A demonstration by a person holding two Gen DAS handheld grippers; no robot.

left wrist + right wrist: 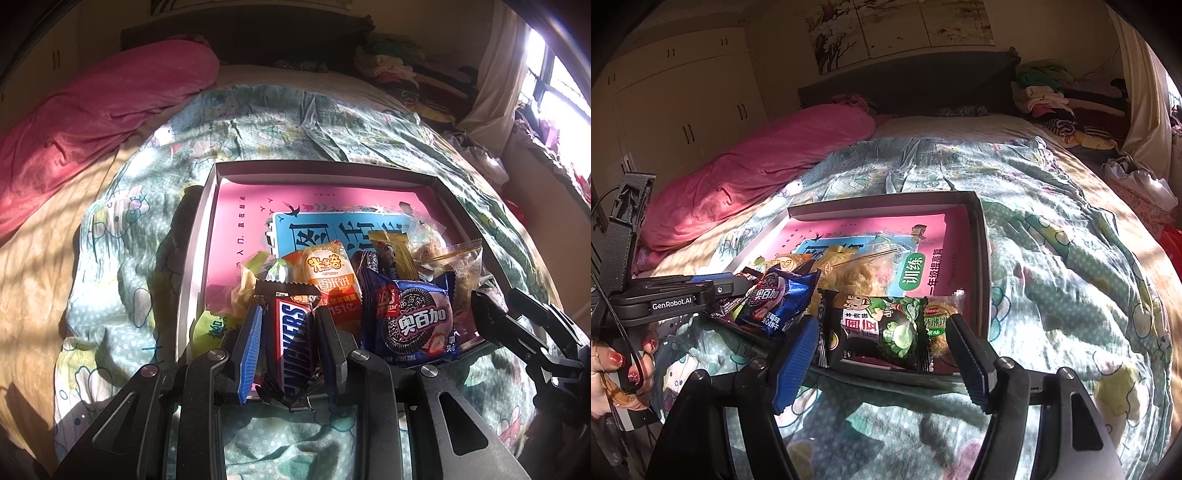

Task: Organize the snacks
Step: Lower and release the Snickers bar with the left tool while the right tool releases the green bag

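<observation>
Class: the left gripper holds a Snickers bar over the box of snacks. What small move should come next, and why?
Probably lower the Snickers onto the bare pink floor of the box and let go: the left gripper is shut on it above the near rim, and that far part is free of snacks.

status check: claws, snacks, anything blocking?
Left claw shut on Snickers bar over tray. Right claw open, black pea packet between pads. Snack pile crowds tray's near end.

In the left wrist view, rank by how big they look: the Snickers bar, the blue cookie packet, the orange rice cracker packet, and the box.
1. box
2. blue cookie packet
3. Snickers bar and orange rice cracker packet: similar; the bar sits nearest the camera in the left gripper, so unranked.
</observation>
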